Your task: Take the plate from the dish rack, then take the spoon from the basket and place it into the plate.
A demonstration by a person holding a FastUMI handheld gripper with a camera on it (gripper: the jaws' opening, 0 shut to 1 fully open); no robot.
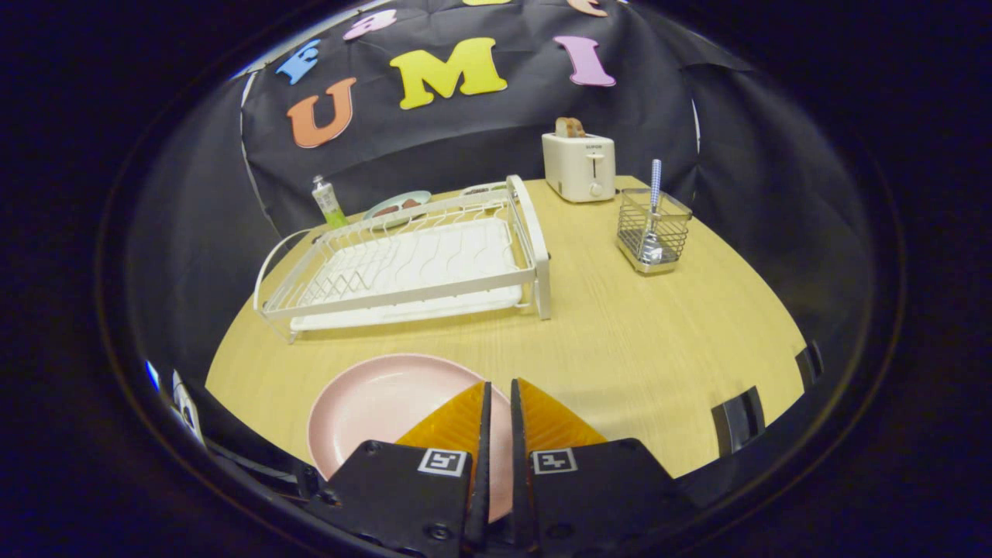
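Gripper (497, 399) at bottom centre, fingers nearly together with only a thin slit between, gripping nothing; tips sit over the right rim of the round pale pink plate (380, 411). Plate lies flat on the light wood table (635, 349), near its front edge, its lower right part hidden by the fingers and gripper body. White wire dish rack (411, 267) left of centre, beyond the plate, well apart from it, on a white drip tray. Behind the rack, two small plates with dark bits on them, mostly hidden by the rack wires, contents hard to make out; a small green-and-white tube (328, 201) stands upper left. Square wire-mesh metal basket (653, 231) right of centre holds the metal spoon (653, 213) upright, bowl down, handle sticking out above the rim. Cream toaster (579, 166) with toast behind it at the back edge. Wide bare tabletop between gripper and basket; dark clamps at the table's right edge
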